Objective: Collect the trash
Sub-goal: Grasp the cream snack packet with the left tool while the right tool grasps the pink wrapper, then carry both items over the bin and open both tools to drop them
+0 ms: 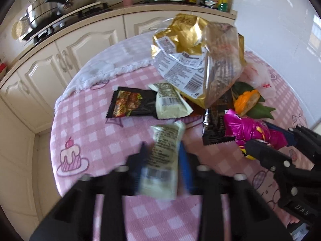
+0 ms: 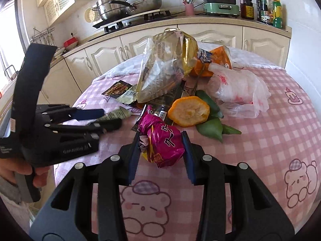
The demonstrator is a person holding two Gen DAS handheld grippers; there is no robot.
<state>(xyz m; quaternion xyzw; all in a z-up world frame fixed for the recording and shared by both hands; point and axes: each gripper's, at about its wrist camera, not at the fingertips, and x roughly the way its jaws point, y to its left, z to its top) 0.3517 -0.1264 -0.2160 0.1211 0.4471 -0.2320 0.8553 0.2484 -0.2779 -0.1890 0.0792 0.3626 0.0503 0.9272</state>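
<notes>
The left tongs (image 1: 163, 156) are closed on a pale sachet (image 1: 162, 160) printed with small text and a barcode, too blurred to read; the sachet stands between the blue pads, lifted over the near part of the worktop (image 1: 84, 120). The right tongs (image 2: 162, 146) are clamped on a crumpled magenta wrapper (image 2: 162, 140) with gold-edged characters, a pad pressing each side, close to the near edge. "GenRobot" is moulded on the left tongs' body as seen from the right wrist. The pink checked cloth around both tongs lies bare toward the near and left edges, with cartoon cakes and bears printed on it, so there is open room there. Just beyond the magenta wrapper lie an orange peel (image 2: 188, 110) and green leaves (image 2: 210, 128), touching each other. Toward the middle of the worktop sit a black snack packet (image 1: 130, 104) and a second pale sachet (image 1: 170, 104), overlapping at one edge. Behind them a gold bag (image 1: 180, 34) with white barcode labels and a clear bag (image 1: 222, 60) stand piled together, with an orange packet (image 2: 216, 60) and a thin white bag (image 2: 240, 86) toward the right edge. The far edge of the worktop comes close to cream cabinets (image 2: 112, 54); on the counter above are pans (image 2: 120, 6), a green cooker (image 2: 220, 6) and bottles (image 2: 268, 10), their labels unreadable.
</notes>
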